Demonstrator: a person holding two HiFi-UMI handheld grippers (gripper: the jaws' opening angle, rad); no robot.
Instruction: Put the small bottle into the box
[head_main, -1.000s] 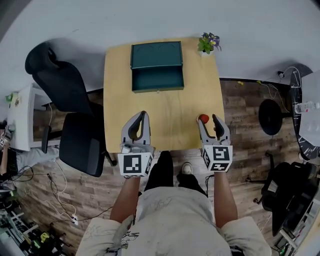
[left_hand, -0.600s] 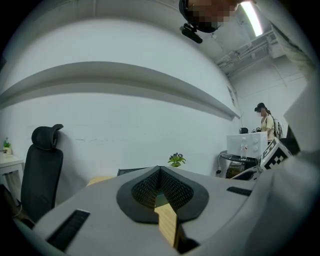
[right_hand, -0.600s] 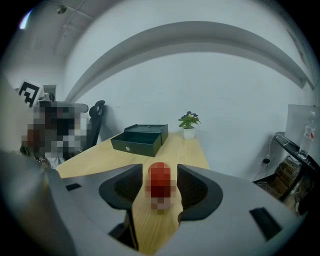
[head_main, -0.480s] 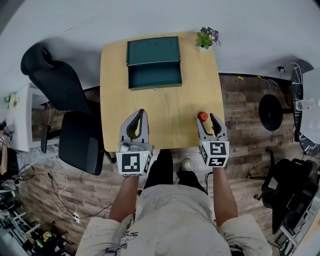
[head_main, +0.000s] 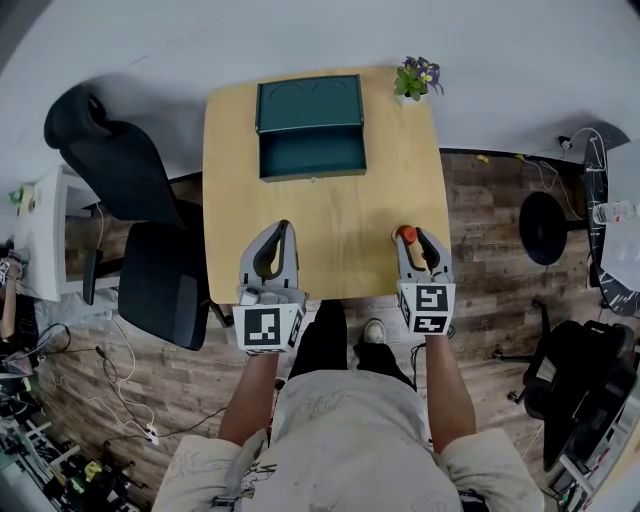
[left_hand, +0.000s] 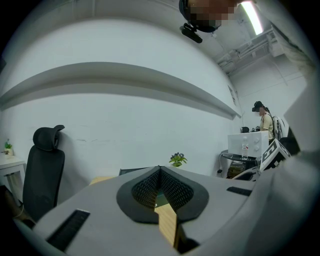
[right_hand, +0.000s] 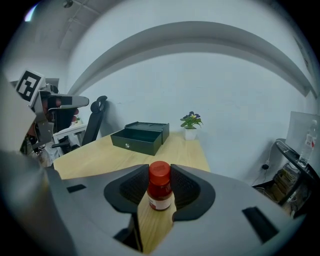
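A small bottle with a red cap and white label stands upright near the right front corner of the wooden table. My right gripper has its jaws closing round it. In the right gripper view the bottle sits between the two dark pads, and both touch its cap. The dark green box lies open at the table's far side, also visible as the box ahead and to the left. My left gripper rests over the front left of the table, its tips together and nothing in it.
A potted plant stands at the table's far right corner. A black office chair is beside the table's left edge. A person stands by a white cabinet far off to the right. Bare tabletop lies between the bottle and the box.
My right gripper's jaws have narrowed from wide apart onto the bottle. The left gripper has stayed where it was.
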